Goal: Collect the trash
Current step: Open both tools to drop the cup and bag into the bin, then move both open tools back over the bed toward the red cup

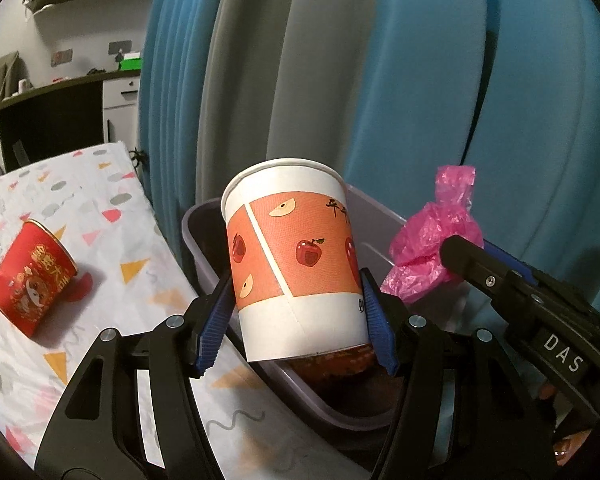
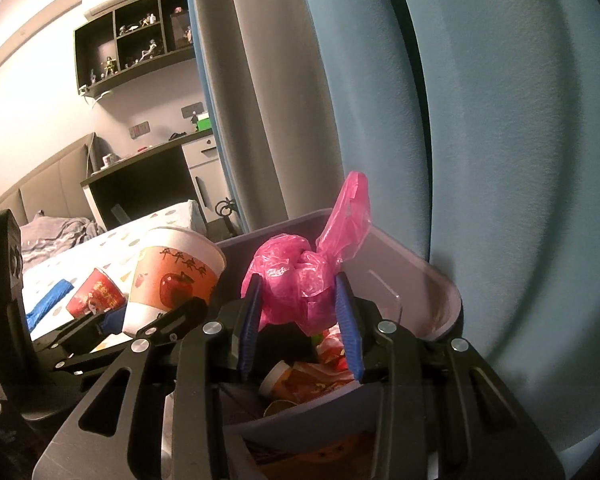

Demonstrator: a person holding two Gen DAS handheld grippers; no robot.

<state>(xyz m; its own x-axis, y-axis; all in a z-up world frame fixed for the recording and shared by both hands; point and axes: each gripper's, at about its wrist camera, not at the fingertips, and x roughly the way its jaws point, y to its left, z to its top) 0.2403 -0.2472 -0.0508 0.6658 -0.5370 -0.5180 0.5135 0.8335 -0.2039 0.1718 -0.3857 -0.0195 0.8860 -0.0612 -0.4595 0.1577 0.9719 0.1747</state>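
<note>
Left gripper point(image 1: 296, 312) clamping apple-print paper cup point(image 1: 296, 264) low on wall, over bin point(image 1: 204, 248) rim: light, crushable. Right gripper point(image 2: 300, 320) pinching soft pink plastic bag point(image 2: 296, 280) above bin. Red cup point(image 1: 32, 276) lying at 9 o'clock.

Cup point(image 1: 296, 256) over bin point(image 1: 204, 240) rim, bag point(image 1: 432, 240) right, second cup point(image 1: 32, 276) left on table point(image 1: 112, 208)

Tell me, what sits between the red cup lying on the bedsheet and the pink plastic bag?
The apple-print paper cup, clamped in the left gripper over the near rim of the grey bin. The left wrist view shows it best.
</note>
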